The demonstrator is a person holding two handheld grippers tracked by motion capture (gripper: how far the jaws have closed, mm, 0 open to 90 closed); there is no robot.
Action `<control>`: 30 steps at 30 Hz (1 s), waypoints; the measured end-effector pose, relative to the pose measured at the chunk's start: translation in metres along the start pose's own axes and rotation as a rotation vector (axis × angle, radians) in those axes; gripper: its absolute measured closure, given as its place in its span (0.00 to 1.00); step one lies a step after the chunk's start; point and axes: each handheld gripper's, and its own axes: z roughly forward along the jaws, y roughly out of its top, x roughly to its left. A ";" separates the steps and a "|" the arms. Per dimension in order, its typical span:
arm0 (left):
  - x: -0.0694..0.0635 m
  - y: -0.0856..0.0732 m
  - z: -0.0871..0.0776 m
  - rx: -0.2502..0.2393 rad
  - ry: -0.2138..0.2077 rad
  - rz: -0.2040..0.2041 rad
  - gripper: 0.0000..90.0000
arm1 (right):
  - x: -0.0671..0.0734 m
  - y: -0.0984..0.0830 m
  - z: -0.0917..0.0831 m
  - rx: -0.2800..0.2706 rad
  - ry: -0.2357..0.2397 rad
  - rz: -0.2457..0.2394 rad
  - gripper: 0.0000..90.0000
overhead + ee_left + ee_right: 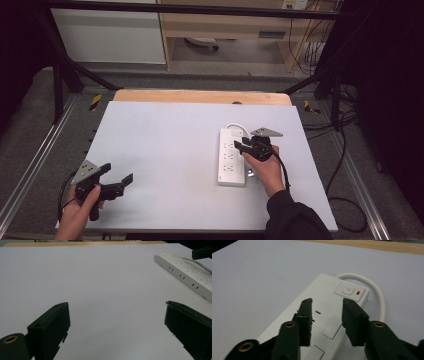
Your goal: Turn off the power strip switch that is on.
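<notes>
The right hand-held gripper [325, 308] hovers just above the white power strip [231, 157], jaws partly open, gripping nothing. The strip lies toward the worktop's [165, 150] right edge. The left hand-held gripper [118, 176], wide open and empty, sits near the front-left corner.

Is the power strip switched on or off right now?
Probably on: the indicator beside the power button on the power strip shows red, though glow versus plain colouring is unclear.

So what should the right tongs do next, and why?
Probably ease forward and down toward the power button at the power strip's cord end. The right tongs hover part-open just above the sockets, already pointing at that button beside the red light, while the left tongs wait wide open far away.
</notes>
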 end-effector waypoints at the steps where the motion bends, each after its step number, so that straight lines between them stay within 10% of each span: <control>1: 0.000 0.000 0.000 0.000 0.000 0.000 0.07 | 0.000 0.000 0.000 0.000 0.000 0.000 0.57; 30: 0.000 0.000 0.000 0.001 -0.001 -0.001 0.07 | -0.003 0.016 -0.006 0.014 -0.077 0.004 0.09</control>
